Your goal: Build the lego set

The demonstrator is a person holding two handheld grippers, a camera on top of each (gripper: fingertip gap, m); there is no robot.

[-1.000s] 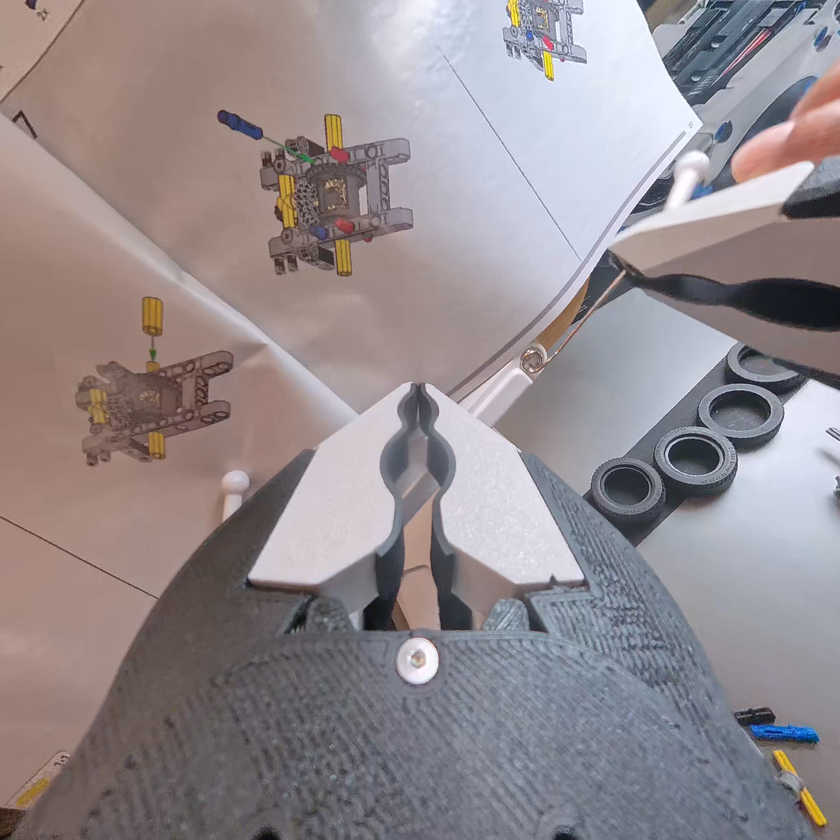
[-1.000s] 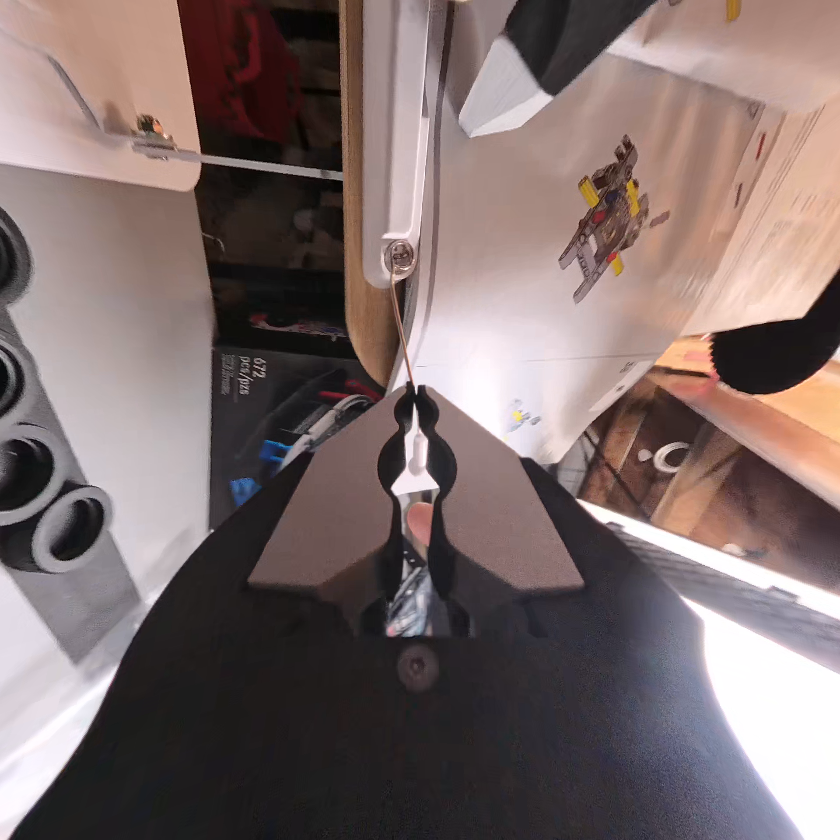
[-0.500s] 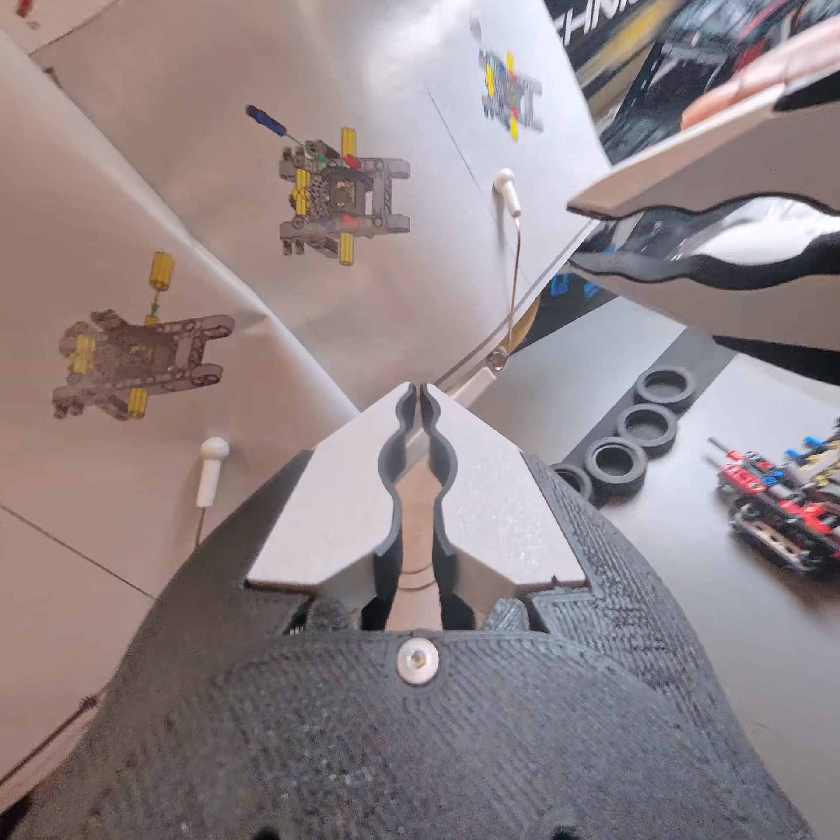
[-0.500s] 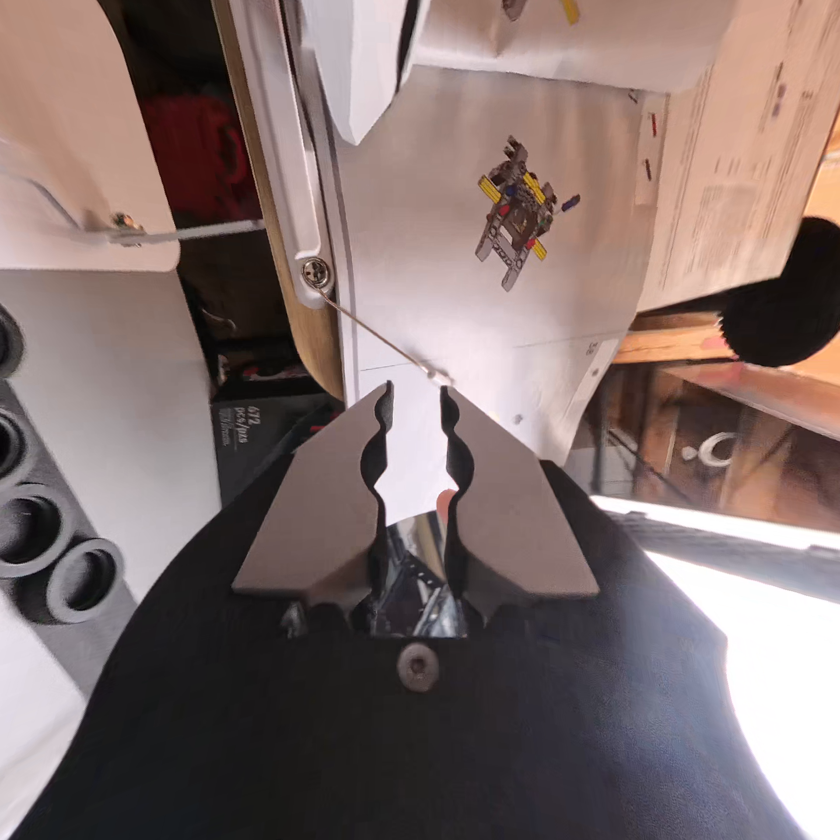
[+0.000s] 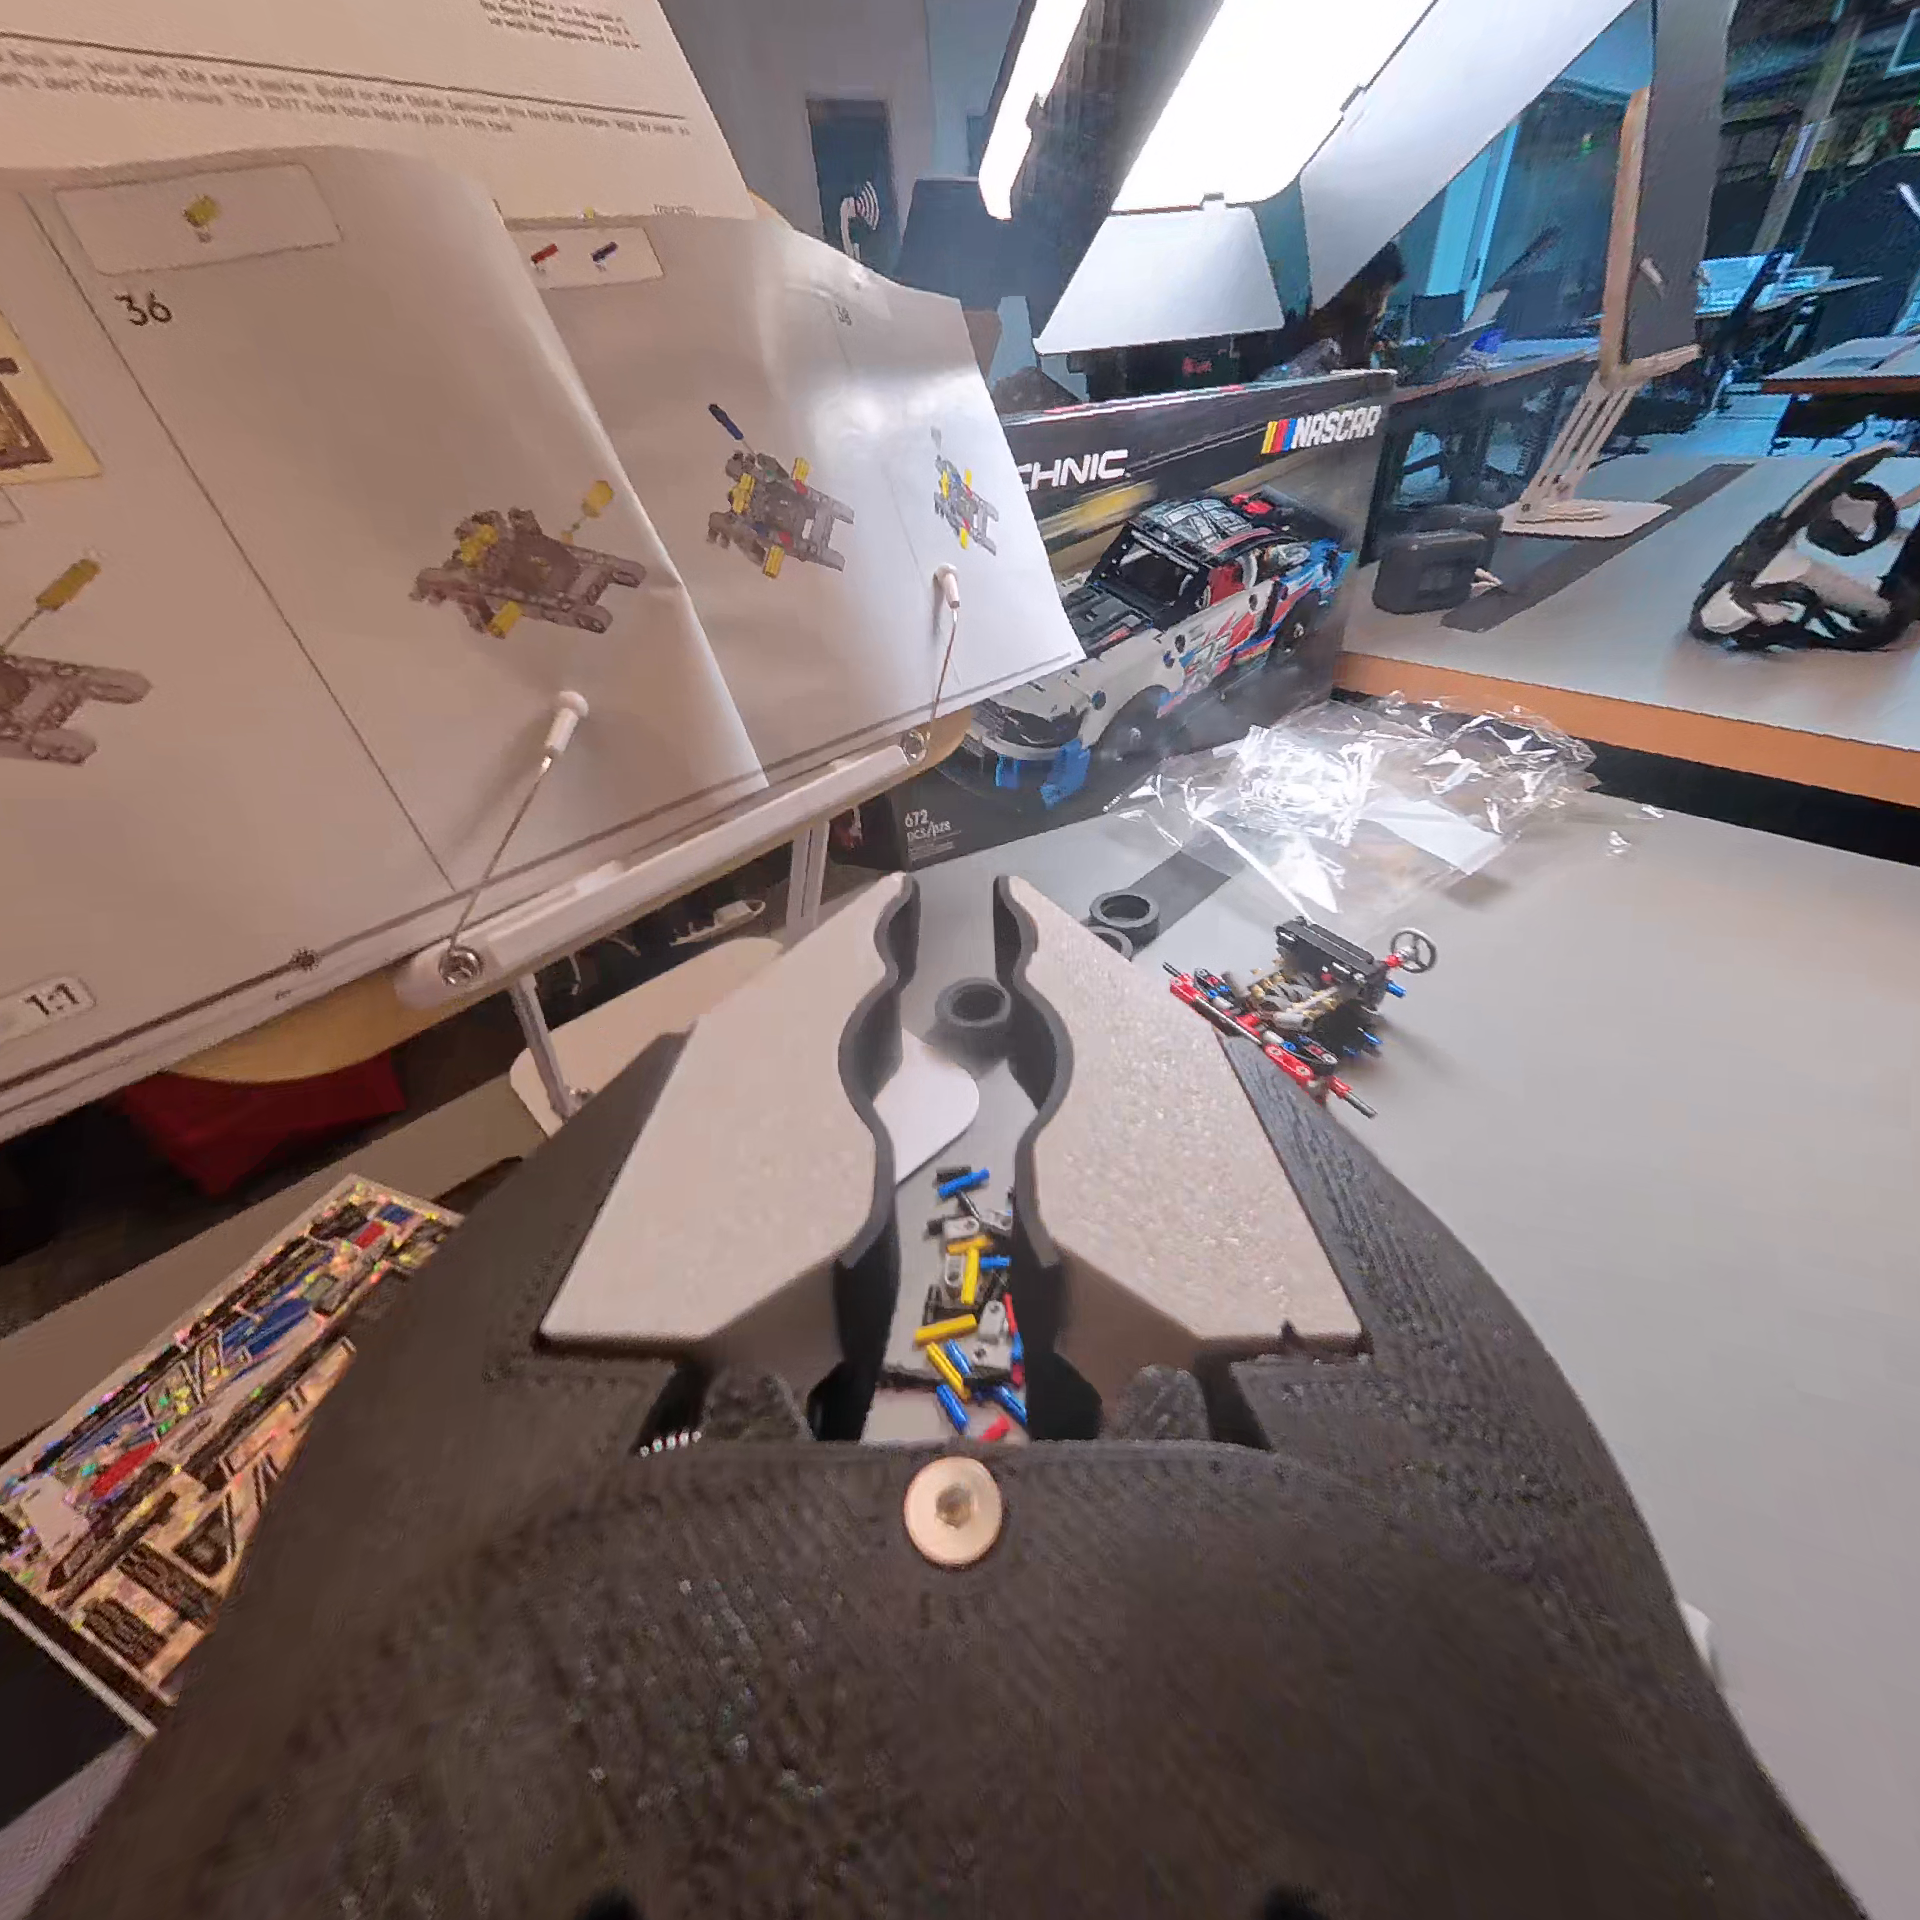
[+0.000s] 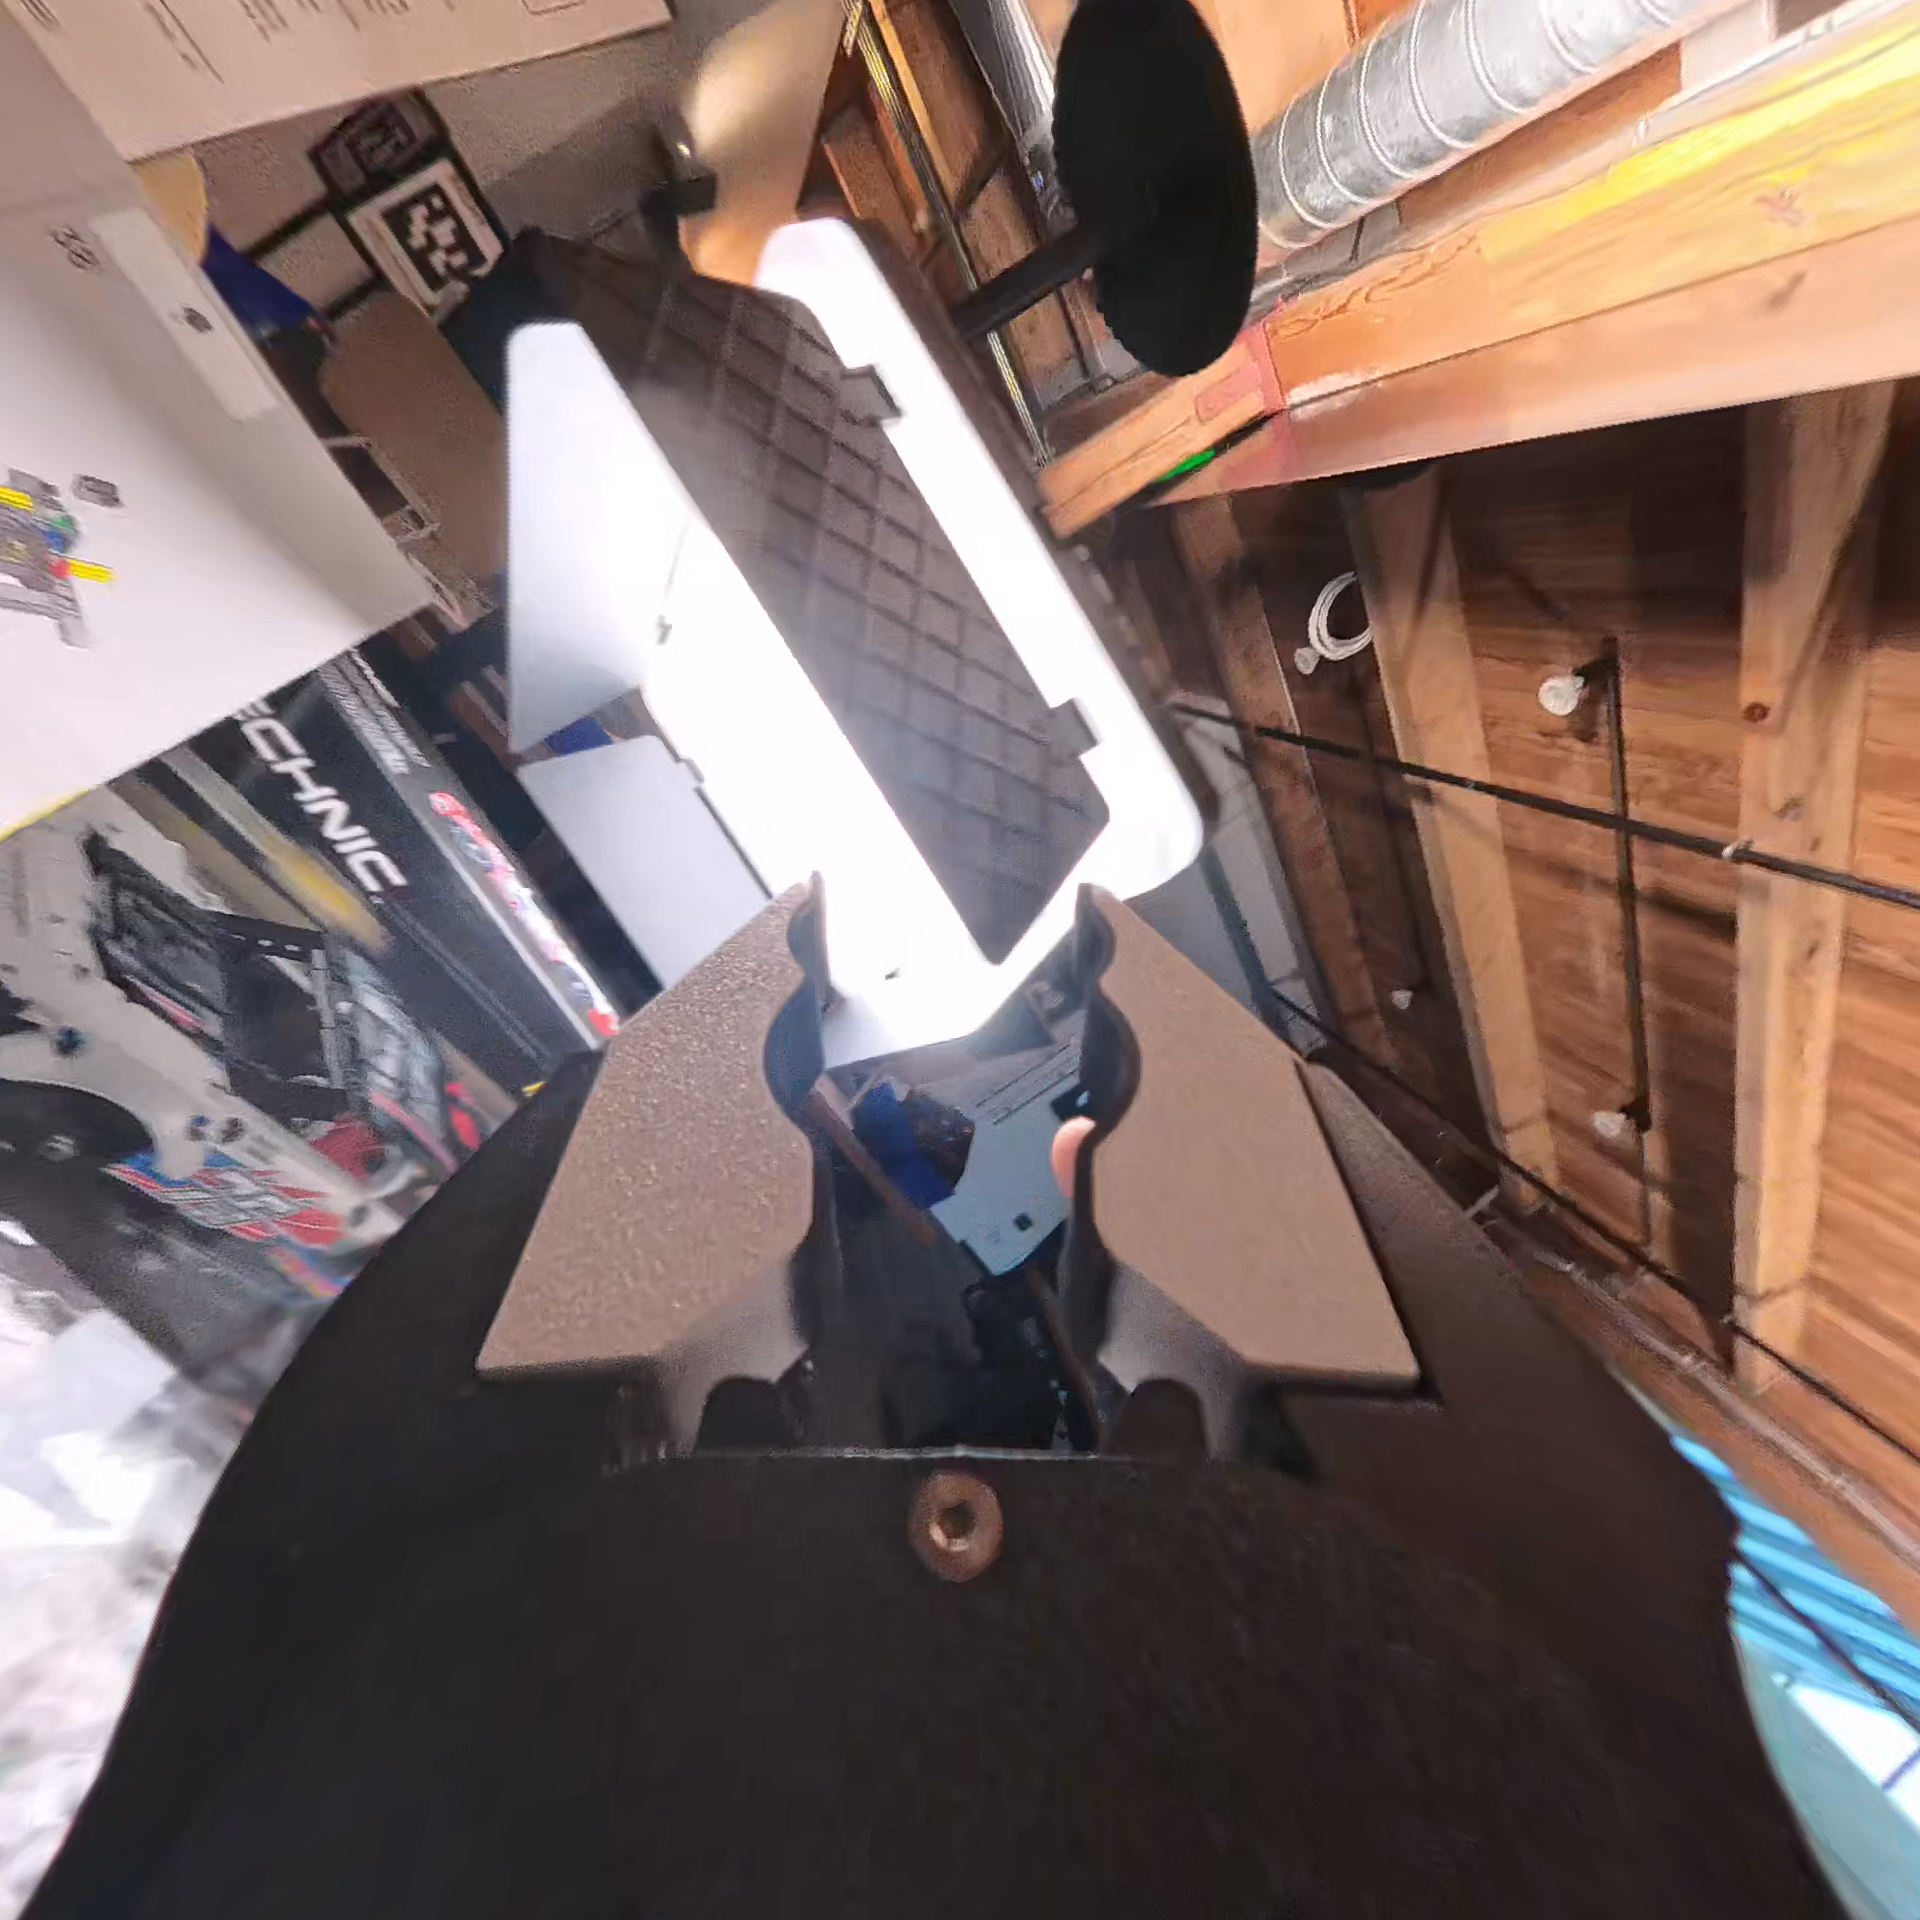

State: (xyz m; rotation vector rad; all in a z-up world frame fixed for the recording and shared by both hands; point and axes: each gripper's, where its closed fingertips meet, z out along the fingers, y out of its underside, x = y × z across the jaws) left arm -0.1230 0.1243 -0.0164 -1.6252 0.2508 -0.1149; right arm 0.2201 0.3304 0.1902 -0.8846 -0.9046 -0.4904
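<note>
In the left wrist view my left gripper (image 5: 951, 894) is open and empty, held above the grey table. The open instruction booklet (image 5: 416, 520) rests on a white book stand (image 5: 665, 873) at the upper left, its pages held by two wire clips. A partly built lego chassis (image 5: 1299, 1003) lies on the table to the right. Black tyres (image 5: 1122, 912) and a pile of small loose pieces (image 5: 971, 1309) lie below the jaws. In the right wrist view my right gripper (image 6: 945, 904) is open and empty, tilted up toward a lamp panel (image 6: 852, 623) and a wooden ceiling.
The lego set box (image 5: 1195, 582) stands behind the stand; it also shows in the right wrist view (image 6: 260, 987). Clear plastic bags (image 5: 1371, 769) lie at the back of the table. A shiny sticker sheet (image 5: 177, 1423) lies at the lower left. Some 45 cm of space lies between my two pairs of fingers.
My left gripper pulled back from the booklet and opened. My right gripper let go of the wire clip, opened wide and swung away upward. The clip now rests on the right page.
</note>
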